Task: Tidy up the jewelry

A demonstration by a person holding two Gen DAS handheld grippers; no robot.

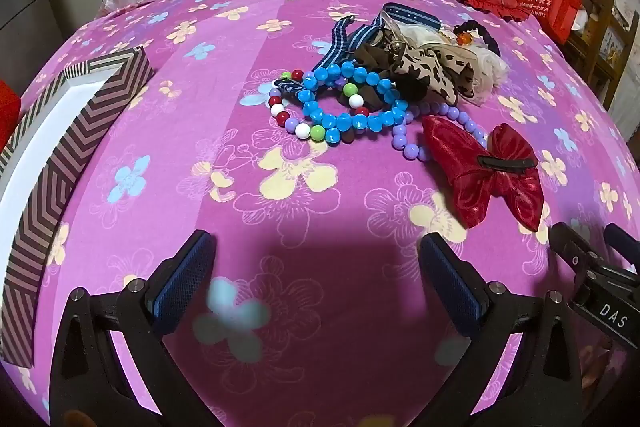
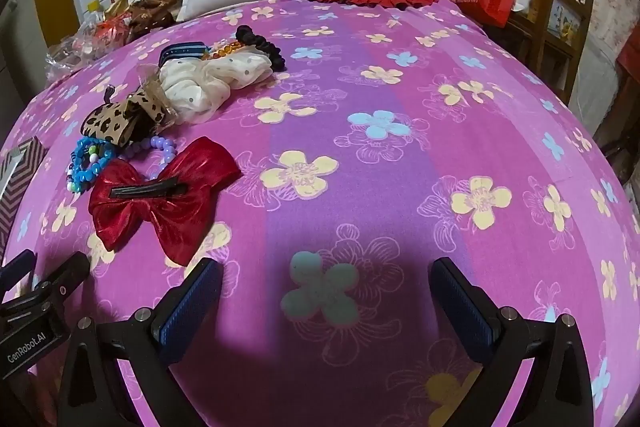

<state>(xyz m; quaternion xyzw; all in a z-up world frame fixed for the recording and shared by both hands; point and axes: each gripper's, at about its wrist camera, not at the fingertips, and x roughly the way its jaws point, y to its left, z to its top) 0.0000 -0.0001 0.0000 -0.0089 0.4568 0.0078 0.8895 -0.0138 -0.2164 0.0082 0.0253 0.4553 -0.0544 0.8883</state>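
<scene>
Floral bedspread (image 1: pixel 320 187), heaped jewelry (image 1: pixel 352 107)

bedsheet (image 1: pixel 304 39): matt woven cloth, printed with flowers
red bow (image 2: pixel 160 195): shiny, satin-like cloth; a dull dark clip across its middle
blue beads (image 1: pixel 352 107): glossy, smooth, probably plastic
box (image 1: pixel 52 163): matt paper or card, striped outside, plain white inside
white scrunchie (image 2: pixel 208 83): thin, sheer cloth
finger pads (image 1: pixel 180 283): blue, finely textured, matt
</scene>
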